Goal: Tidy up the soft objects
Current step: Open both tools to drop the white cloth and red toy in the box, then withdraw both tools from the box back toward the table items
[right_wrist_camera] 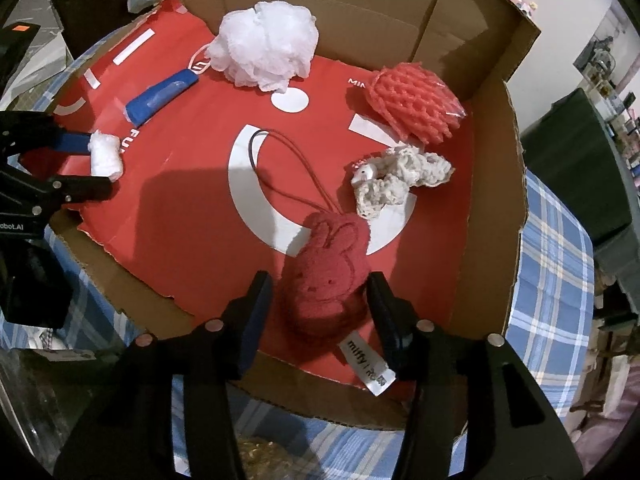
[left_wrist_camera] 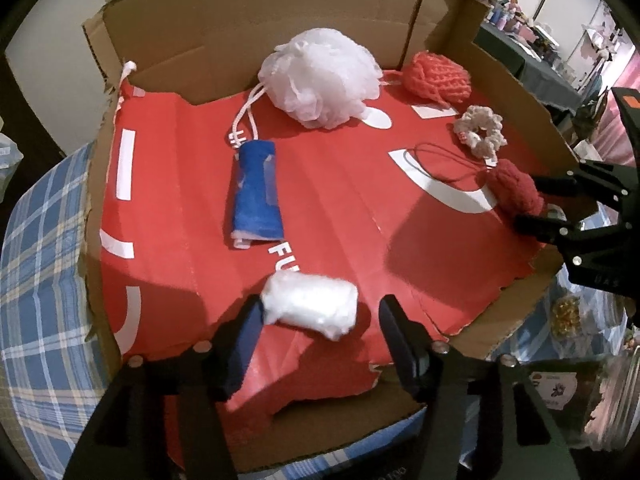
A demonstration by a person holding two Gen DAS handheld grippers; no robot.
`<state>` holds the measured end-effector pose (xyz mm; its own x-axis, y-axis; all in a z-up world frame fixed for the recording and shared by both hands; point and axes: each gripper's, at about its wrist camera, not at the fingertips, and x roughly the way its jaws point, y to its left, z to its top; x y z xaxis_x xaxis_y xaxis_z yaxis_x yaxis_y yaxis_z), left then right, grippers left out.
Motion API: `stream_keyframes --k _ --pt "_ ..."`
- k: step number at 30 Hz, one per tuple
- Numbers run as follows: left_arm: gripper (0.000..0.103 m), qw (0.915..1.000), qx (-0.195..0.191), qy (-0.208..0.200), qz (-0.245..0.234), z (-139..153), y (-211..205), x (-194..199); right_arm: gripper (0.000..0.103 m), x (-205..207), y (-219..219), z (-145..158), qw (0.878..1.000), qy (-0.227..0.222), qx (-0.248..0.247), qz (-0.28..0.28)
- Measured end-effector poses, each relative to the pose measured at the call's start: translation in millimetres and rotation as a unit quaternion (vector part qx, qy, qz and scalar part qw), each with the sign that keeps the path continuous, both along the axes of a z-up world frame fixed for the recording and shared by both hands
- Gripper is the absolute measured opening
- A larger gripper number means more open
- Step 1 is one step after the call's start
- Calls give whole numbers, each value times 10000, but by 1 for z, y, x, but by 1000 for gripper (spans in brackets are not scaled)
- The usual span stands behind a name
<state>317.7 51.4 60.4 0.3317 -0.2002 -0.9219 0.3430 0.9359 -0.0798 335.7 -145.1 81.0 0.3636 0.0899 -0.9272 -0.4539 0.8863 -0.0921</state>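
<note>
Left gripper open around white wad, right gripper straddling red plush

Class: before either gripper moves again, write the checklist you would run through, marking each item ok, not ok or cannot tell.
1. Left gripper free of the white wad: cannot tell; one finger seems to touch it.
2. Right gripper free of the red bunny plush: cannot tell; the plush fills the gap.
3. Bunny's cord untangled: ok.
4. White pouf, blue roll, pink mesh, cream scrunchie lying apart in the cardboard tray: ok.
</note>
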Motion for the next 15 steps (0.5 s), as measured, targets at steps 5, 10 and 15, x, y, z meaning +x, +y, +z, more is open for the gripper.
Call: stream_keyframes --k 5,10,15 --pt "76 9999 -90 -137 -35 10 1 -7 67 -5 -2 11 9998 -149 78 -54" --pt "84 9985 -367 -395 54 34 5 -21 67 -16 -12 34 9989 -289 324 -164" --pt "94 9921 -705 -1003 250 70 12 -55 68 -43 -27 71 9950 -618 729 -277"
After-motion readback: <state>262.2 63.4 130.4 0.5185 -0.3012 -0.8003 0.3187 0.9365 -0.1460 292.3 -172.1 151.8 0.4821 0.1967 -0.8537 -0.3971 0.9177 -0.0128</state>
